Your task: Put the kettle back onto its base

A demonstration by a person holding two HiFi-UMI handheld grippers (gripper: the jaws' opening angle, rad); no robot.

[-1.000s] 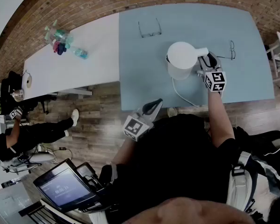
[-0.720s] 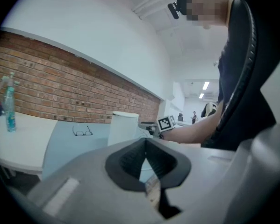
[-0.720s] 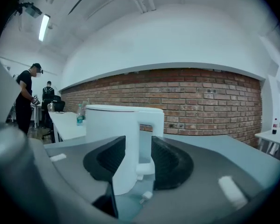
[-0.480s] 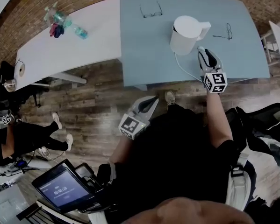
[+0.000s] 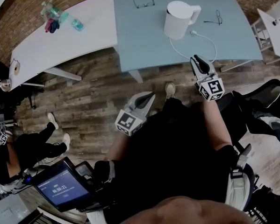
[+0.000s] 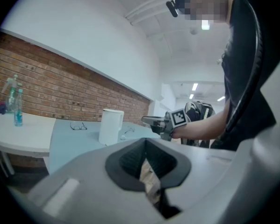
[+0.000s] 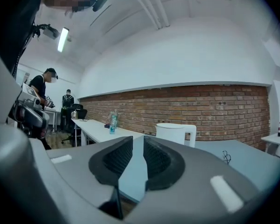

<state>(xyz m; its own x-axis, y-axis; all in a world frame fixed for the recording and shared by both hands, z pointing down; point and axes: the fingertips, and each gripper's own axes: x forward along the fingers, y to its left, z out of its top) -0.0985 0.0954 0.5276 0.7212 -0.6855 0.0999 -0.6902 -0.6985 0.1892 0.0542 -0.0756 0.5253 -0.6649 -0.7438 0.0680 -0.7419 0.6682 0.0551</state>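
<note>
- The left gripper [image 5: 148,97] is held low against the person's body. Its jaws are closed together with nothing in them, and the table is well ahead of it.
- The right gripper [image 5: 197,60] hangs off the near edge of the blue table [image 5: 140,36], touching nothing. Its jaws are closing to a narrow slit, and only the distant tabletop shows through the gap.
- Just ahead of the right gripper, the white cord [image 5: 194,33] loops over the tabletop. Its loose plug end lies beside the kettle.
- Further ahead, slightly left of the right gripper's line, the white kettle [image 5: 178,18] stands upright with its handle to the right, well apart from both grippers.
- The base itself cannot be made out beneath the kettle. The cord running in under it suggests the kettle already sits on the base.
- On that reading the placing is done, and nothing seems left for either gripper to do.
- Beyond the kettle, two pairs of glasses [image 5: 143,1] lie on the table.
</note>
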